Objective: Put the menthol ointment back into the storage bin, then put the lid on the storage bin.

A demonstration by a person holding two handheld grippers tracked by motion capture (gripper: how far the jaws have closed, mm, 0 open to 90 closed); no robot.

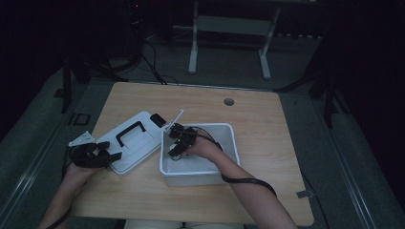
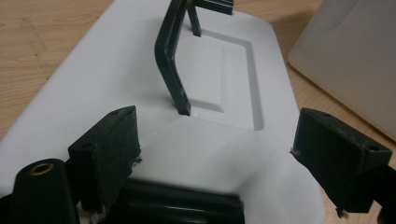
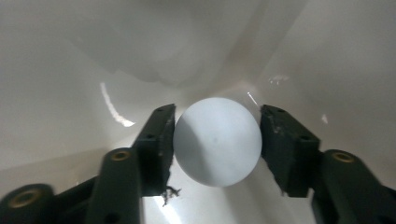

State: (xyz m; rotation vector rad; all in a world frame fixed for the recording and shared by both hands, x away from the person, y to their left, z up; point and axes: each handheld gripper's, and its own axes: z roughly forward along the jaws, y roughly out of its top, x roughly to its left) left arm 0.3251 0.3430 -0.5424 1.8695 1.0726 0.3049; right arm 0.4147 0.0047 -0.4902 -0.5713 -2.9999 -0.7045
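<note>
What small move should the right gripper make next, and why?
Probably lift straight up. The right gripper is down inside the white bin, its jaws touching both sides of the white ball, so the grasp looks made. The left gripper hangs open over the lid.

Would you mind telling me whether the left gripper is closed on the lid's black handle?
No, the left gripper is open over the white lid, and the black handle stands free beyond its fingertips.

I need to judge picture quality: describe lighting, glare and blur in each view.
High view: dim overall, surroundings nearly black, table faintly lit. Left gripper view: brighter, the lid near-white, left tongs soft and out of focus up close. Right gripper view: glare streaks on the bin wall, white ball evenly lit between the right tongs.
</note>
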